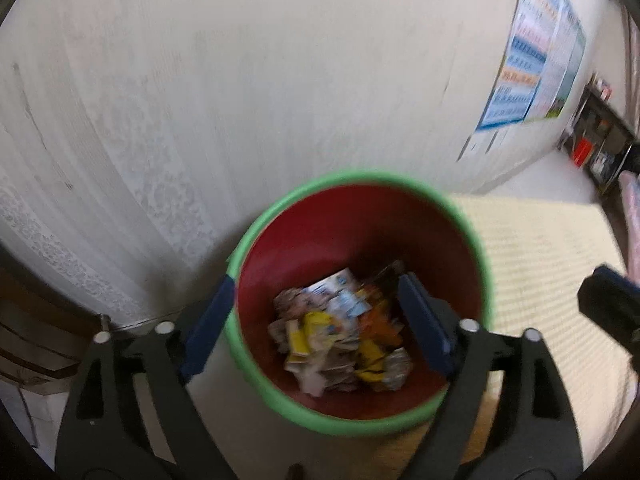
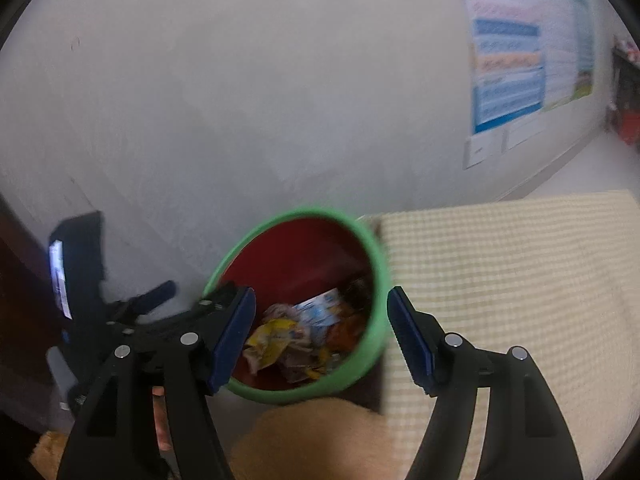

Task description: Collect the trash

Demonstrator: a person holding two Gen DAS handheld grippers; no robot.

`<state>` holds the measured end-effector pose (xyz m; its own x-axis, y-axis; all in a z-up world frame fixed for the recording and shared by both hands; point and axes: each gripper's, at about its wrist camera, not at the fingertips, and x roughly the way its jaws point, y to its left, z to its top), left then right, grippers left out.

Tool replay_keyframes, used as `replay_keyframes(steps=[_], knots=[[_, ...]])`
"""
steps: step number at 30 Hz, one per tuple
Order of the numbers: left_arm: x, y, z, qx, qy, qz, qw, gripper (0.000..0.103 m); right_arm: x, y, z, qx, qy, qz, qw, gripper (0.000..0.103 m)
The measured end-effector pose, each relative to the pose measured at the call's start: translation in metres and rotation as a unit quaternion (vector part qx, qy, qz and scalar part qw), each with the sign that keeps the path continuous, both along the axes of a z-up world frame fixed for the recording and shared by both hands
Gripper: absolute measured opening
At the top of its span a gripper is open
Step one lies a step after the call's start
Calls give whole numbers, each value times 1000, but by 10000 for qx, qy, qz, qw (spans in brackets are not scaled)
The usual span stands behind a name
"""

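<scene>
A bin with a green rim point(image 1: 360, 178) and red inside stands on the floor against a pale wall. Crumpled wrappers and paper scraps point(image 1: 340, 332) in yellow, blue, orange and grey lie heaped at its bottom. My left gripper point(image 1: 316, 280) hovers over the bin's mouth, open, its blue pads wide apart with nothing between them. In the right wrist view the same bin rim point(image 2: 300, 213) and trash heap point(image 2: 296, 332) sit below my right gripper point(image 2: 320, 292), which is also open and holds nothing. The picture is blurred.
A cream checked mat point(image 2: 500, 280) covers the floor right of the bin. A tan fuzzy object point(image 2: 320, 440) lies in front of it. Dark wooden furniture point(image 1: 36, 340) stands at the left. A poster point(image 1: 528, 52) hangs on the wall, and a shelf point(image 1: 596, 136) stands far right.
</scene>
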<state>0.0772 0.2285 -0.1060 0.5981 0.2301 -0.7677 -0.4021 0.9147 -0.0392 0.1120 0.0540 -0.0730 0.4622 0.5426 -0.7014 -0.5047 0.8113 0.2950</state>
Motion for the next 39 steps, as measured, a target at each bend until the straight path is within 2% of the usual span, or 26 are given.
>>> replay_keyframes(steps=[3, 6, 8, 11, 16, 19, 23, 31, 39], knots=[[-6, -26, 26, -28, -456, -152, 9988, 97, -14, -36, 16, 41, -328, -273, 9991, 76], [-11, -61, 50, 195, -858, -429, 9952, 97, -35, -74, 34, 162, -766, -541, 9955, 86], [-16, -88, 66, 495, -1058, -597, 9914, 98, -50, -101, 46, 209, -1109, -760, 9907, 95], [-25, -125, 87, 983, -1328, -767, 9833, 98, -68, -136, 64, 331, -1495, -1119, 9819, 96], [-39, -173, 111, 1540, -1656, -1060, 9683, 98, -92, -177, 80, 302, -1972, -1683, 9653, 96], [-49, -192, 123, 1479, -1874, -1273, 9627, 98, -101, -190, 81, 163, -1958, -1852, 9629, 96], [-56, -203, 133, 1249, -1984, -1297, 9634, 98, -107, -200, 81, 65, -1973, -1933, 9611, 96], [-57, -205, 140, 1169, -2006, -1211, 9651, 98, -108, -219, 81, 293, -1868, -2100, 9593, 96], [-54, -203, 138, 1120, -1928, -1207, 9673, 98, -108, -213, 79, 176, -1915, -2058, 9595, 96]])
